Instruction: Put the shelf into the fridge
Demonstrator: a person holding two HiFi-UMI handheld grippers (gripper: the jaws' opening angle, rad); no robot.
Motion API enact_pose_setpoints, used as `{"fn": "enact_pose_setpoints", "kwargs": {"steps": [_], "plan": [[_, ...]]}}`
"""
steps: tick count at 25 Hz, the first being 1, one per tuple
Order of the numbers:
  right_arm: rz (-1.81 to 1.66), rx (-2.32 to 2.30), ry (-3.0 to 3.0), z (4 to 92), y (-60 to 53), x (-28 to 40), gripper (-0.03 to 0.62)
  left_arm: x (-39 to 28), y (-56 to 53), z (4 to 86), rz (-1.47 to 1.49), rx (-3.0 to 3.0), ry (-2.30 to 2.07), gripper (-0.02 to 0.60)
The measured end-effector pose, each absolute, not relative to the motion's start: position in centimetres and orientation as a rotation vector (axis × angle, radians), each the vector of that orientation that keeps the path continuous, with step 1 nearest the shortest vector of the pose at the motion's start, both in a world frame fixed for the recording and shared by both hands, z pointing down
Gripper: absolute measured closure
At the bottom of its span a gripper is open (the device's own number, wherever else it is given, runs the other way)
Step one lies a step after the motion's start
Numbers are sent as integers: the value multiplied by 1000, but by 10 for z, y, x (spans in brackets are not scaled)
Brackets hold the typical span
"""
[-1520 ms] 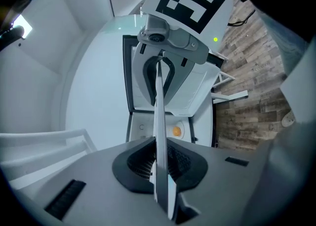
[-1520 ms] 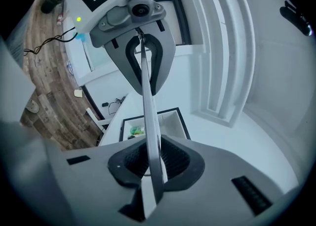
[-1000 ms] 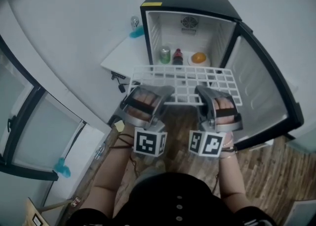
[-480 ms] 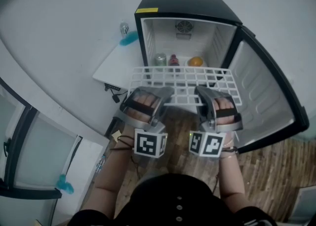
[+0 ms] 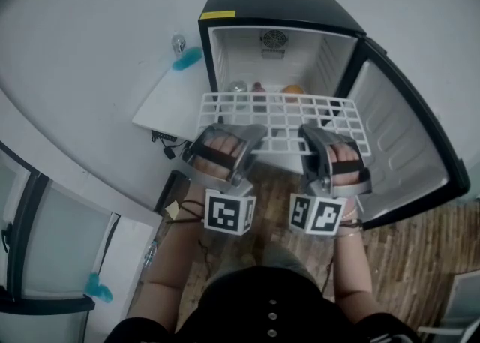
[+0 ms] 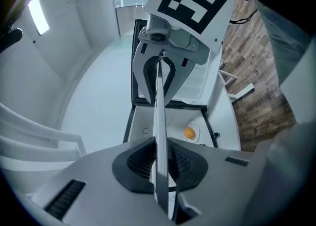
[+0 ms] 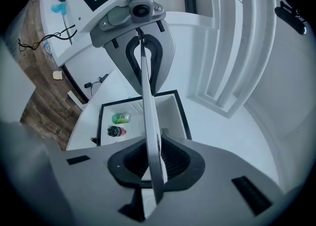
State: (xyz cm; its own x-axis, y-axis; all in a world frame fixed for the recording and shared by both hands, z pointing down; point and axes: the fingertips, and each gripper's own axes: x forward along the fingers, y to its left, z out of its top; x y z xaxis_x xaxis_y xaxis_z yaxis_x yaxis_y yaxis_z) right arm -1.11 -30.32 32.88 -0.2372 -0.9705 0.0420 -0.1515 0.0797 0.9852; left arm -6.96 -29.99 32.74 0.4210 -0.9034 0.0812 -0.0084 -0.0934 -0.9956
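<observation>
1. shelf [image 5: 281, 118] is level in front of you; your left gripper [image 5: 241, 139] and right gripper [image 5: 310, 137] each pinch its near edge.
2. change: the shelf has moved toward the open fridge [image 5: 285, 5]; its far edge now overlaps the opening.
3. reading: approach nearly done, insertion next; keep it level.

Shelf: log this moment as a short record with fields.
shelf: white wire grid, held level by its near edge, in front of the fridge opening
left hand-held gripper: shut on shelf
right hand-held gripper: shut on shelf
door: open
inside: green can, dark bottle, orange
</observation>
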Motion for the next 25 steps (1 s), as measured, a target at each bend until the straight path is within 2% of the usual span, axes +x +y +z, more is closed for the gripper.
{"fn": "enact_pose_setpoints", "kwargs": {"steps": [25], "plan": [[-1279, 1149, -1536, 331, -373, 2, 548, -56, -369, 332, -956, -1450, 850, 549]]}}
